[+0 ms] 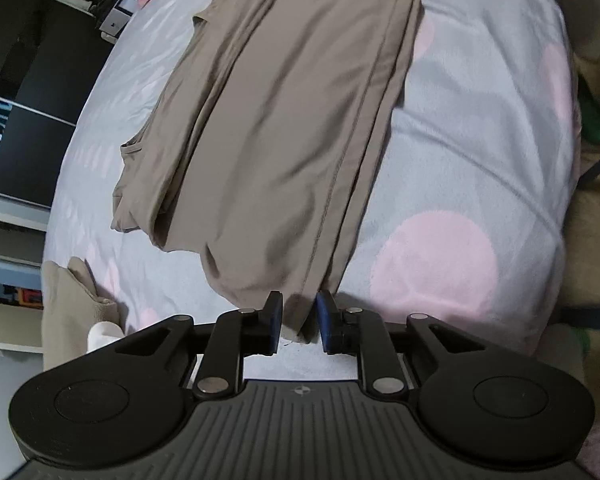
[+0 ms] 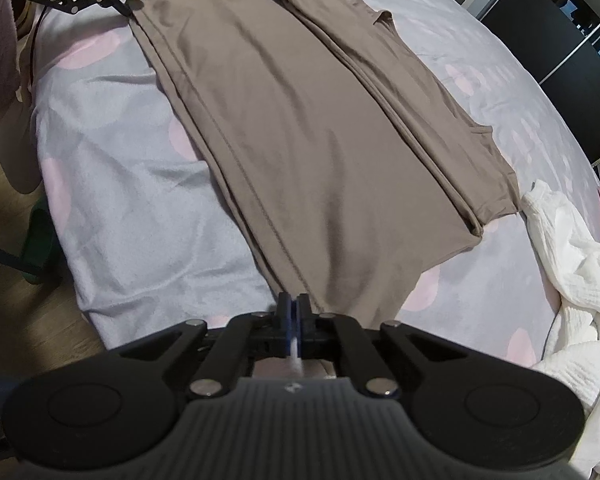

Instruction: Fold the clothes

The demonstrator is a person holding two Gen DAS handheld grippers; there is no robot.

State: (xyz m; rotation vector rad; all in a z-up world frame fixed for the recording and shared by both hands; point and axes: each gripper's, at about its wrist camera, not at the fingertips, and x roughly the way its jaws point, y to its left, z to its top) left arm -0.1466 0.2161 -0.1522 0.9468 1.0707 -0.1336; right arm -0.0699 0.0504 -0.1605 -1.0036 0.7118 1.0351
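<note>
Taupe garment (image 2: 300, 120) lies folded lengthwise along the middle of the bed (image 2: 120, 200), running from upper left to lower centre in the right wrist view. Left tongs (image 1: 299, 322) stand apart around its near corner. Right tongs (image 2: 293, 312) are pressed together on the opposite end's edge. White cloth (image 2: 572, 264) lies crumpled at right.

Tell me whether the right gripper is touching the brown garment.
Touching. The right wrist view shows the right gripper with its jaws shut on the near edge of the brown garment, the cloth pinched between its pads.
</note>
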